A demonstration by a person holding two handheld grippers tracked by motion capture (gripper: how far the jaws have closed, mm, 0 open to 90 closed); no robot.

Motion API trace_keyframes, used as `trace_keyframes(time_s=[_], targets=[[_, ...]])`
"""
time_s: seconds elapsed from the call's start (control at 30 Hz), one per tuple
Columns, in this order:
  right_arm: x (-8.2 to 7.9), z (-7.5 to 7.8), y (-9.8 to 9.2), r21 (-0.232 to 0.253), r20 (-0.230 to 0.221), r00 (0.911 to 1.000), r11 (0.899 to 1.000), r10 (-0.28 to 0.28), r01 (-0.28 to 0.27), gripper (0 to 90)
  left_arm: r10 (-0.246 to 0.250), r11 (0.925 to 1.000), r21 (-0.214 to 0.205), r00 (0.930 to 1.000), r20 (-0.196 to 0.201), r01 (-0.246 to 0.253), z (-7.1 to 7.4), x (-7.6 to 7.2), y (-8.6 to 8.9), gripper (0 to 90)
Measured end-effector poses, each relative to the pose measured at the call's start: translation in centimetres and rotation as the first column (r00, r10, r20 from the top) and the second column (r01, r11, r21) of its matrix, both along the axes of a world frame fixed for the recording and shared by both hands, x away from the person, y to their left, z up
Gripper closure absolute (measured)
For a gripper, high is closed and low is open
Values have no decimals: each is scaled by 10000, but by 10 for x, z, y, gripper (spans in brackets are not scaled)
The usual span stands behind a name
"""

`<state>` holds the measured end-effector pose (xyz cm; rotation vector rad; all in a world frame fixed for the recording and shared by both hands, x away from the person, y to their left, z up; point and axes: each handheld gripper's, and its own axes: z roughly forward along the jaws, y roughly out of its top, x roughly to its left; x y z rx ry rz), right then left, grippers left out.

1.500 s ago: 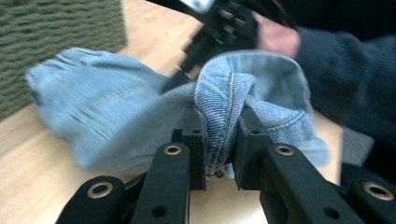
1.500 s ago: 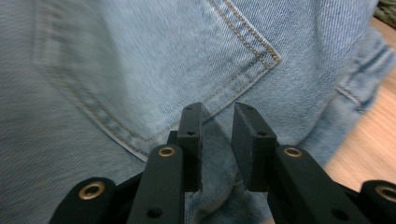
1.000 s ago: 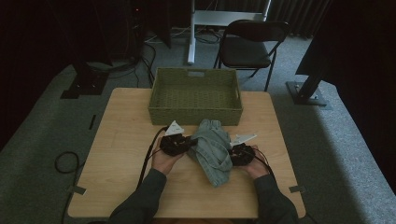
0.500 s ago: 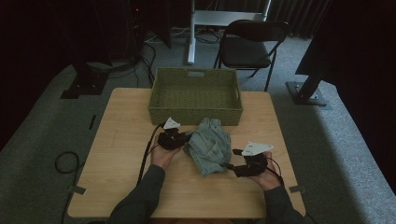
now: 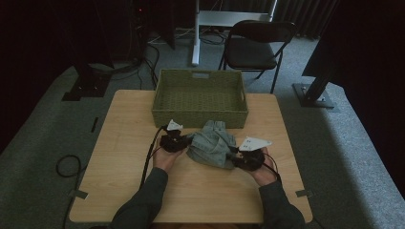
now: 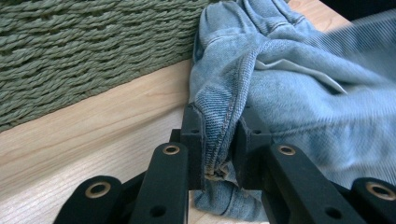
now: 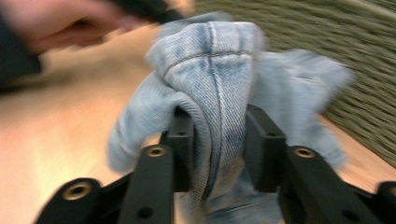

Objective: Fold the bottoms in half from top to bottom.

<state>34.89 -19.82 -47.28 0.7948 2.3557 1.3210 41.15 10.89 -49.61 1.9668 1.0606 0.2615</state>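
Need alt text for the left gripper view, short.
The left tool pinches a seamed fold of light-blue denim garment between its two black jaws, just above a light wooden table. The rest of the denim is bunched up to the right, and a green woven basket wall runs along the table behind it.

Right gripper view motion-blurred: hand (image 7: 60,23) and basket (image 7: 336,60) smeared; denim garment (image 7: 219,70) soft-edged.

denim garment (image 5: 212,144): pale washed blue, tan stitching. woven basket (image 5: 199,98): olive green. table (image 5: 124,138): light wood grain. chair (image 5: 253,45): black. floor: grey carpet.
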Motion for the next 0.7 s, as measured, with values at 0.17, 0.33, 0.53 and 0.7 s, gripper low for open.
trace_keyframes(time_s=[0.17, 0.33, 0.53, 0.7], targets=[[29, -16, -11, 640, -727, 9869, 9868, -1442, 1489, 727, 191, 9992, -345, 9997, 166, -185, 6, -1, 5, 681], [49, -31, -19, 1411, -1693, 9604, 9589, -2214, 2460, 696, 343, 9947, -981, 9983, 479, -295, 14, -4, 15, 591], [56, -34, -24, 1621, -2126, 9291, 9268, -3026, 3389, 655, 751, 9922, -1069, 9915, 1062, -637, 20, -10, 20, 566], [61, -36, -33, 1948, -2541, 8899, 8812, -3789, 4308, 620, 290, 9973, -694, 9955, 905, -227, 14, -10, 15, 549]])
